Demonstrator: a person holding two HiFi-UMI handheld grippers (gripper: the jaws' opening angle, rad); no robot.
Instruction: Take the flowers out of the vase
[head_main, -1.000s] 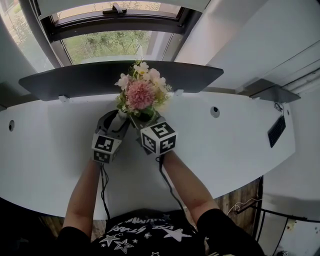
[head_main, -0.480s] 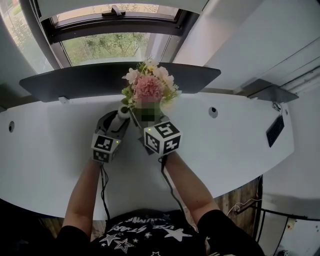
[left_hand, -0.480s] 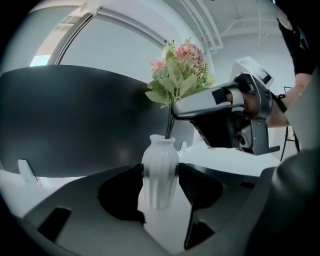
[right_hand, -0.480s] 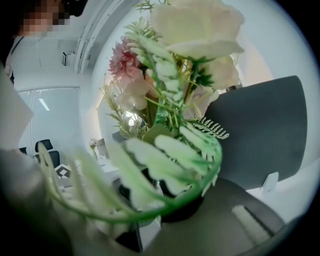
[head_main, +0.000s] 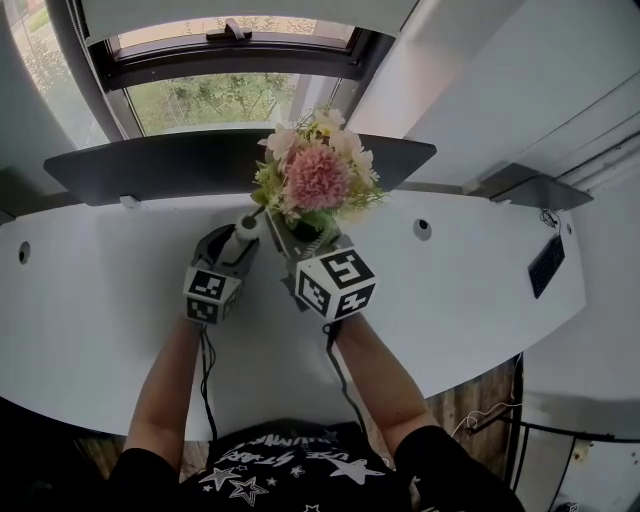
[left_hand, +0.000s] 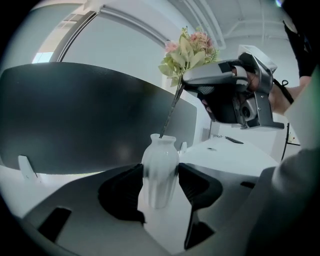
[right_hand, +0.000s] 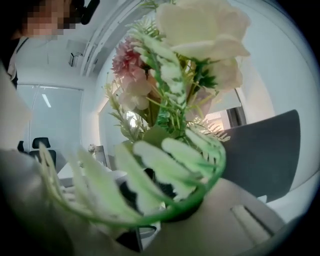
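Left gripper (left_hand: 160, 186) is clamped on the vase (left_hand: 160, 167) body, pinning it to the desk (head_main: 100, 290). Right gripper (head_main: 298, 238) is closed on the stems above the vase. The flowers (head_main: 316, 176) are high over it, but the stem tip isn't yet clear of the neck, hence the hold-down.

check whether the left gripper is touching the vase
Touching: in the left gripper view, the left gripper has both pads against the sides of the vase, no gap.

the vase (left_hand: 160, 170) looks glossy white ceramic; the flowers (head_main: 316, 178) seem plastic and cloth (leaves waxy); the surface (head_main: 90, 300) is smooth matt white.
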